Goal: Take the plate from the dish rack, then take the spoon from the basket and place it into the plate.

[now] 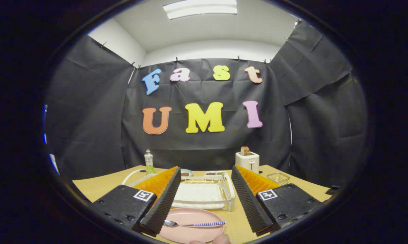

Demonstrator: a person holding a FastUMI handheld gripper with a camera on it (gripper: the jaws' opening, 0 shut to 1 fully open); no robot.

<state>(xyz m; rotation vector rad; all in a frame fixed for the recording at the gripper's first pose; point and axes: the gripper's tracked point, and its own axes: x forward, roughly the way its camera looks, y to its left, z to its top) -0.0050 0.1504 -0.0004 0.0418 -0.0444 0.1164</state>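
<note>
I see the metal spoon with a blue-checked handle (pixel 193 223) lying flat across the round pink plate (pixel 190 234), bowl toward my left finger, handle running right. My gripper (pixel 204 217) is spread wide, holding nothing. The white wire dish rack (pixel 224 189) sits just beyond; a white toaster (pixel 247 161) stands farther back.

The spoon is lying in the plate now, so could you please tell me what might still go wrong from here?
1. The spoon lies across the pink plate between the open tongs; one finger sits near its bowl and could nudge it on withdrawal.
2. The white dish rack stands just beyond the plate, so a forward move may bump it.
3. The toaster with bread stands farther back.
</note>
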